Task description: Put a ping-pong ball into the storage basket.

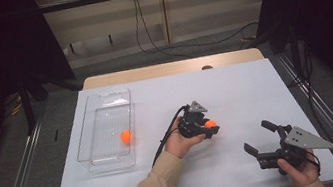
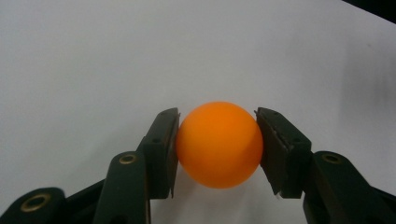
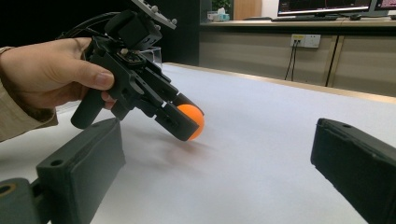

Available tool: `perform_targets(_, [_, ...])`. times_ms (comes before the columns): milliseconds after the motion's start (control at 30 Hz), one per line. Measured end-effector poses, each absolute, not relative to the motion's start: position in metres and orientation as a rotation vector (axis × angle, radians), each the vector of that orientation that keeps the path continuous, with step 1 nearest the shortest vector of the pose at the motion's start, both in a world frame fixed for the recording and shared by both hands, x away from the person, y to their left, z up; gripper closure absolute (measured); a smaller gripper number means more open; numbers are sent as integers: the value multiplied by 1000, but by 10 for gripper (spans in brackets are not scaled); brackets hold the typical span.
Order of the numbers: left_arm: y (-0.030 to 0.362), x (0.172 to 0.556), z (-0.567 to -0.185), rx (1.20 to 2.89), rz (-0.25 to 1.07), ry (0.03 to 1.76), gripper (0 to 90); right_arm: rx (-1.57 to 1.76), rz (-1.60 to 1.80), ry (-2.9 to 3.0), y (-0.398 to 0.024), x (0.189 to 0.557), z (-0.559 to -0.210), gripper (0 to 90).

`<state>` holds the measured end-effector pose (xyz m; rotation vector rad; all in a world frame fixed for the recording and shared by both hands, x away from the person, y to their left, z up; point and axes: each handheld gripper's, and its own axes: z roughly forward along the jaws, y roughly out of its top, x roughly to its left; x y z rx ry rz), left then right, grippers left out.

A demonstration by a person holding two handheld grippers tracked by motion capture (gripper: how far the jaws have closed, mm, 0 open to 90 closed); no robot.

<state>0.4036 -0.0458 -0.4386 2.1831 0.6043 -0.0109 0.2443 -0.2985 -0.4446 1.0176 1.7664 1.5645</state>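
Left gripper (image 1: 209, 128), frame centre, clamped on orange ball (image 2: 218, 143), likely for the tray (image 1: 94, 158); right gripper (image 1: 261, 137), lower right, jaws apart, idle.

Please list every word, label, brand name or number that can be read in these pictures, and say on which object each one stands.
There is no readable text. The orange ball between the jaws of the left gripper is plain, and so is the clear tray. The monitors in the right gripper view show lines too small to read.
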Motion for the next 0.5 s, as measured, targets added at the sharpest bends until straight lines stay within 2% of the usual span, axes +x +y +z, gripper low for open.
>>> perform_targets(500, [-38, 405, -435, 2192, -20, 607, 509, 1016, 1564, 1768, -298, 244, -445, 21])
